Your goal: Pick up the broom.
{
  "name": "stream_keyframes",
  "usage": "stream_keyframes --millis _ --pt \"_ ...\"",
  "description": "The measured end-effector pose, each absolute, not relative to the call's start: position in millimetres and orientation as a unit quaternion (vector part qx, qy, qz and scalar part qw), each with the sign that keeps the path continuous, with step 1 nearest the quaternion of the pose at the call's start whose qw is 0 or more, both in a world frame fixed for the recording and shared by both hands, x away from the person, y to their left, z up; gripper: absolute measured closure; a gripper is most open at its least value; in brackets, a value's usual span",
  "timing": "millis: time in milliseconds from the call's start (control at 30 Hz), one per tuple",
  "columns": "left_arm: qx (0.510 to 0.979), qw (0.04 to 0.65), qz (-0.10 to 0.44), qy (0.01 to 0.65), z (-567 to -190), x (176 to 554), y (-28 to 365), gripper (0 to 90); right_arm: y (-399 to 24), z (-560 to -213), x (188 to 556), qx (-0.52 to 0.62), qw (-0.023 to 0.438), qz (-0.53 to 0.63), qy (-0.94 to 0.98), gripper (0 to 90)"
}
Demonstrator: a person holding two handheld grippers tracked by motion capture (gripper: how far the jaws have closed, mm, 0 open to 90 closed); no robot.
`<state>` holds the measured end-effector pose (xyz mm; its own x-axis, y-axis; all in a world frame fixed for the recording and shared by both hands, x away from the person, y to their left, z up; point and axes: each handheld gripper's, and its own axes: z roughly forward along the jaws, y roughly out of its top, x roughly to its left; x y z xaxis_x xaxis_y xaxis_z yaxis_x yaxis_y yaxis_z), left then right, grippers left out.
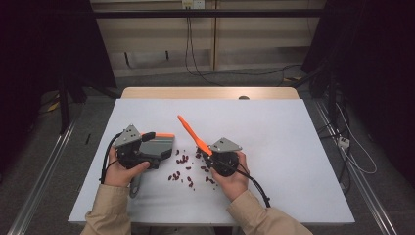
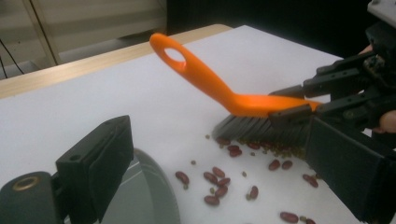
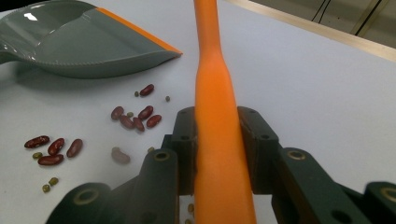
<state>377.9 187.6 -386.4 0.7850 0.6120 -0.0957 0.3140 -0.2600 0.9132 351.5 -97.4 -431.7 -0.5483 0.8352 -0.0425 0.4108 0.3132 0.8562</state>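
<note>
- Firmly, the right gripper [image 3: 219, 140] clamps the orange brush [image 2: 243, 100], bristles on the worktop [image 1: 293, 147] among kidney beans [image 2: 217, 179].
- Left gripper [image 1: 147, 152] grips the grey dustpan [image 3: 88, 42].

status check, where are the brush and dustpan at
Right gripper shut on orange brush, bristles down among beans. Left gripper holds grey dustpan on the table. Nothing in the way.
</note>
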Motion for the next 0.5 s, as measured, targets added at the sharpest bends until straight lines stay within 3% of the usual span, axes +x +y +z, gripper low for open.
stream_keyframes --millis 500 --pt "0.788 0.519 0.145 0.298 -404.5 364.5 202.0 7.5 -118.1 -416.9 364.5 0.393 0.251 0.444 0.765 71.3"
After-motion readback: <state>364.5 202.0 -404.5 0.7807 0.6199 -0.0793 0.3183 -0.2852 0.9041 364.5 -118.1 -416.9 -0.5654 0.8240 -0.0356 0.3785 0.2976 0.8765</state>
